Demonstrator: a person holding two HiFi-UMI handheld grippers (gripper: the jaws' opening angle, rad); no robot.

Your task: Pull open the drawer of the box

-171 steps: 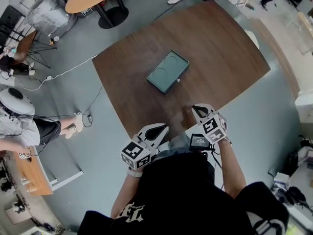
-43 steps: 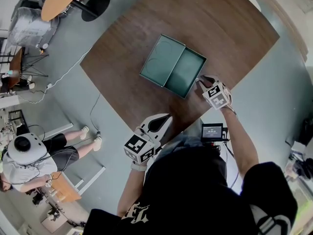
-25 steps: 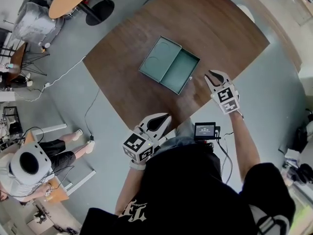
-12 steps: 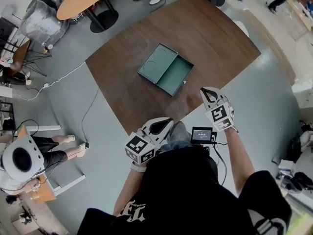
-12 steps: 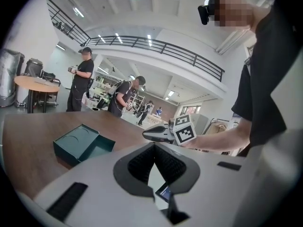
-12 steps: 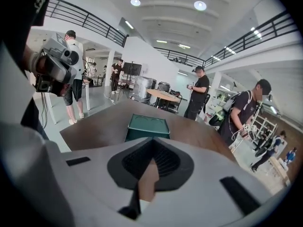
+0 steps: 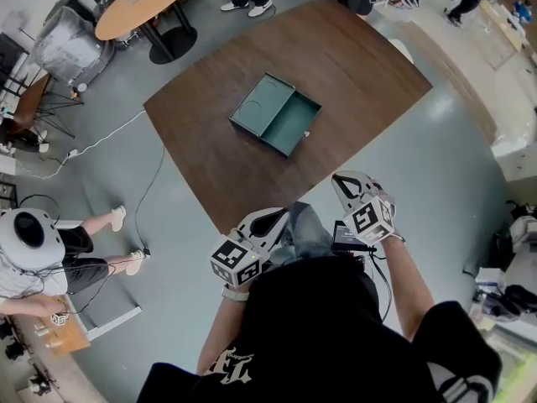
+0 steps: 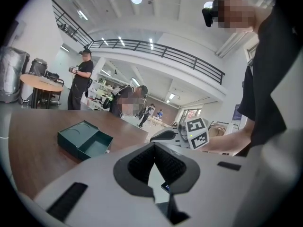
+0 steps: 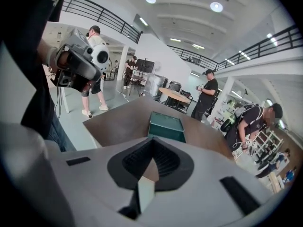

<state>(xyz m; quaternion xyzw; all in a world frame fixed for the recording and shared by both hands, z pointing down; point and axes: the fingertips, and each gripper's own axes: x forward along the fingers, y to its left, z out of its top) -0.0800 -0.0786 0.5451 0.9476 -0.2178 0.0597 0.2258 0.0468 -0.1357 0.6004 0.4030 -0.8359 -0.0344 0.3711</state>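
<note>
Green box [image 7: 257, 107] sits mid-table [image 7: 361, 65], its drawer [image 7: 294, 124] out toward the near-right edge along the box's long axis; right gripper [image 7: 346, 180] and left gripper [image 7: 275, 217] hover off the near edge, jaws closed on nothing, right nearer the drawer front.

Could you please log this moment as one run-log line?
drawer: open | box: on table | left gripper: shut, empty | right gripper: shut, empty

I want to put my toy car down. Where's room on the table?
The table is bare all round the green box: beyond it, and between its open drawer and the near edge. Only the middle is taken.
</note>
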